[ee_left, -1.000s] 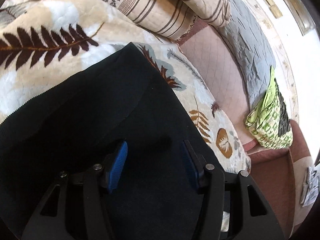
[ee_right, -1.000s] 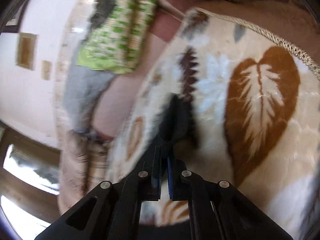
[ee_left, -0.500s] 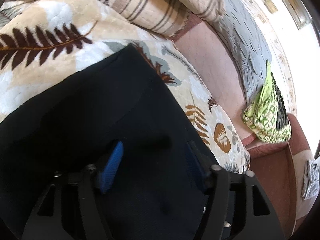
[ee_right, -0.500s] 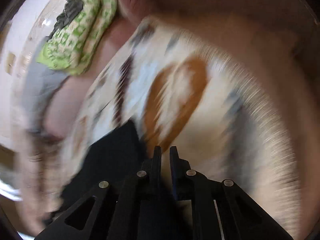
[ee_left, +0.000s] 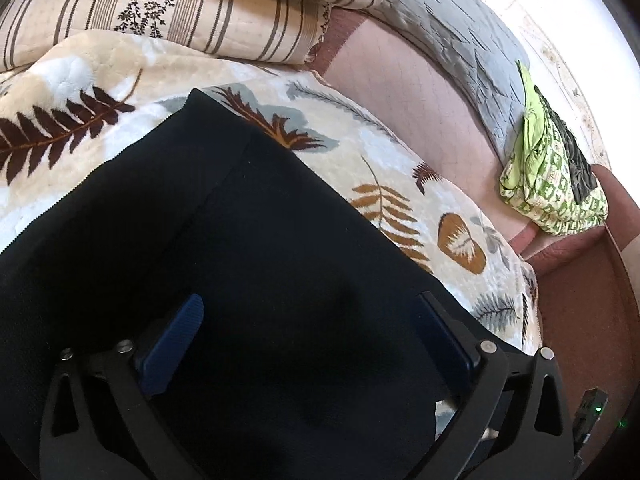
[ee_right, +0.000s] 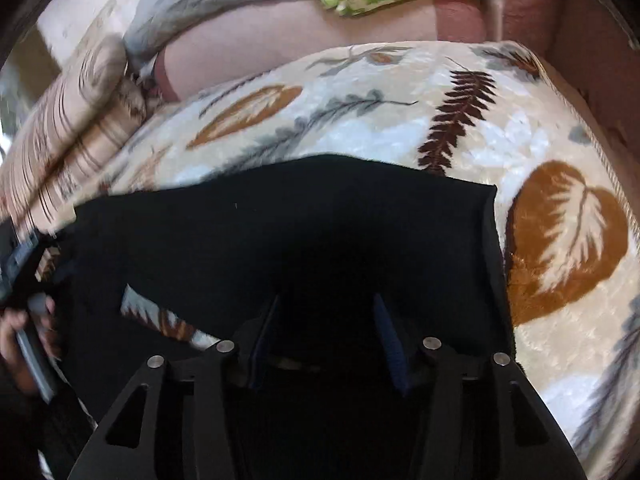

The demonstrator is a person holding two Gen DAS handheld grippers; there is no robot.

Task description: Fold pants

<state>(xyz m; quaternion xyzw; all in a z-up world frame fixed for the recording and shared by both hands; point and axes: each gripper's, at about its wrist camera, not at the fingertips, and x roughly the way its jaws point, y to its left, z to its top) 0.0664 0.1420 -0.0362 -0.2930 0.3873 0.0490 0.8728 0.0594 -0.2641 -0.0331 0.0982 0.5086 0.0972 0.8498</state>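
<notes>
Black pants [ee_left: 248, 240] lie spread flat on a cream blanket with a leaf print [ee_left: 380, 168]. In the left wrist view my left gripper [ee_left: 312, 316] hovers low over the cloth. Its jaws are still opening and stand very wide, and the blue pads [ee_left: 176, 336] press on nothing. In the right wrist view the pants [ee_right: 304, 224] have a straight edge at the right. My right gripper [ee_right: 326, 320] is above them with its jaws opening and about half apart. Only flat cloth lies under the gap between them.
A striped beige quilt [ee_left: 208, 12] and a grey quilt [ee_left: 460, 40] are piled behind the blanket. A green patterned cloth bundle [ee_left: 556, 176] sits on the pink cushion [ee_left: 420, 112]. A person's hand [ee_right: 20, 336] holds the other gripper's handle at the left edge.
The left jaws have spread much wider over the pants. The right gripper swung from the blanket's edge to above the pants, rolled, and its shut jaws have parted.
</notes>
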